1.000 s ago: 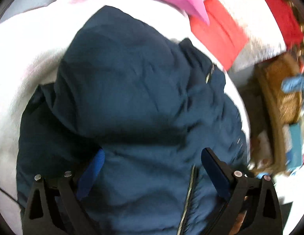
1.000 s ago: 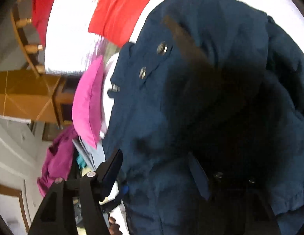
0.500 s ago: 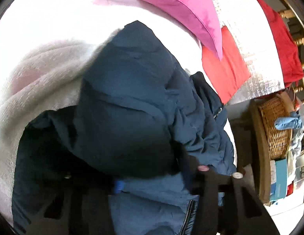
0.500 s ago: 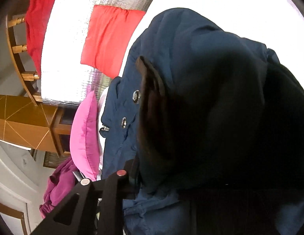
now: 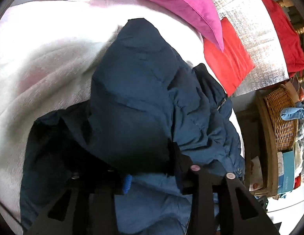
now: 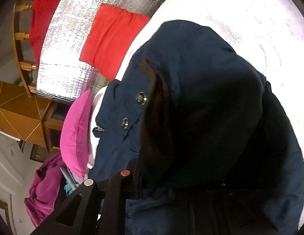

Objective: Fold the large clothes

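A navy padded jacket [image 5: 136, 90] lies crumpled on a white fleecy blanket [image 5: 44, 58]. In the left wrist view a thick fold of it rises between the fingers, and my left gripper [image 5: 152, 176] is shut on that fold; one blue pad [image 5: 127, 184] peeks out beneath the cloth. In the right wrist view the same jacket [image 6: 201, 74] shows two snap buttons [image 6: 141, 98]. My right gripper [image 6: 171, 184] is shut on a dark bunch of its fabric. The right finger there is buried under cloth.
A pink pillow [image 5: 171, 2] and a folded red cloth [image 5: 228, 58] lie beyond the jacket on a silver foil mat [image 5: 256, 45]. A wicker basket [image 5: 283, 121] stands off to the right. A wooden chair [image 6: 20, 64] and a purple garment [image 6: 44, 192] sit past the blanket's edge.
Both grippers went from open over the jacket to shut on it. Each now has a bunched fold of navy fabric raised between its fingers, and both views have drawn back a little.
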`<state>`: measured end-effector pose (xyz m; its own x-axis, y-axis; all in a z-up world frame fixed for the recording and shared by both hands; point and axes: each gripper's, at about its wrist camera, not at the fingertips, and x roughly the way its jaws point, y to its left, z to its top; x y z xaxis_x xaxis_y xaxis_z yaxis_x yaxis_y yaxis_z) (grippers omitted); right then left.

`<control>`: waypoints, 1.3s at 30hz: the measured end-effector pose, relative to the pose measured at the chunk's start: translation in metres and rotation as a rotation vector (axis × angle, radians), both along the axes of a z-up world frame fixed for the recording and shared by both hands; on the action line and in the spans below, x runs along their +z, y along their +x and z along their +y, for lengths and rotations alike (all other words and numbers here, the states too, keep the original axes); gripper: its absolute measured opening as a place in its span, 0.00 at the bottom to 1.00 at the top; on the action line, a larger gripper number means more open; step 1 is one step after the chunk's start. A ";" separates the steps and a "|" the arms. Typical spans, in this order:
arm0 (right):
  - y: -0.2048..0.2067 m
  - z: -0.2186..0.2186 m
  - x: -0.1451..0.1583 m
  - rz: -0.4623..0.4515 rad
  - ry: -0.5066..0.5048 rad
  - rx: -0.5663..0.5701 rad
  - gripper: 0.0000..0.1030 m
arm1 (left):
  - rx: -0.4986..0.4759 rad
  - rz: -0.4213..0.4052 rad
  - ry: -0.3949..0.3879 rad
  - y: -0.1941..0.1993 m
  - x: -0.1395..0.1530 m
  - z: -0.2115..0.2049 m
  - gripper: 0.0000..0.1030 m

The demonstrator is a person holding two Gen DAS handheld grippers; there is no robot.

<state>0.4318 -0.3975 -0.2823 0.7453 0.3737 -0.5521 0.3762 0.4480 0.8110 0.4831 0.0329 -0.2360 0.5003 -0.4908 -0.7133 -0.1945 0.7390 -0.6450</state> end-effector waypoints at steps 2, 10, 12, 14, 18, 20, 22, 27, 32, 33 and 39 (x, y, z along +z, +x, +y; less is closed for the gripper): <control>-0.001 0.000 0.000 0.019 0.016 0.006 0.27 | -0.001 0.015 -0.004 -0.004 0.004 0.000 0.48; -0.021 -0.014 0.009 0.069 0.098 0.018 0.48 | 0.067 0.021 -0.008 -0.038 0.026 0.030 0.63; -0.026 -0.015 0.022 0.088 0.041 0.069 0.49 | 0.052 -0.006 0.066 -0.042 0.037 0.027 0.63; -0.032 -0.014 0.033 0.081 -0.008 0.106 0.49 | 0.035 -0.045 0.184 -0.044 0.049 0.015 0.63; -0.036 0.003 0.061 0.005 -0.109 0.170 0.48 | 0.021 -0.163 0.393 -0.052 0.071 -0.002 0.63; -0.033 0.016 0.074 -0.043 -0.197 0.197 0.48 | 0.025 -0.210 0.505 -0.051 0.074 -0.013 0.64; -0.029 0.027 0.082 -0.094 -0.248 0.204 0.47 | 0.017 -0.230 0.616 -0.044 0.070 -0.024 0.64; -0.006 0.046 0.080 -0.145 -0.396 0.205 0.47 | -0.028 -0.203 0.719 -0.026 0.046 -0.035 0.64; 0.023 0.048 0.055 -0.077 -0.390 0.231 0.34 | -0.042 -0.185 0.745 -0.016 0.033 -0.039 0.64; 0.029 0.050 0.047 -0.046 -0.399 0.248 0.29 | -0.045 -0.190 0.754 -0.015 0.032 -0.040 0.64; 0.043 0.053 0.030 0.038 -0.417 0.301 0.22 | -0.056 -0.195 0.789 -0.013 0.026 -0.045 0.64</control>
<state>0.4745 -0.3442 -0.2523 0.6155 0.3107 -0.7243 0.2062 0.8235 0.5284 0.4704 -0.0124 -0.2103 0.6407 0.0920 -0.7622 -0.0814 0.9953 0.0517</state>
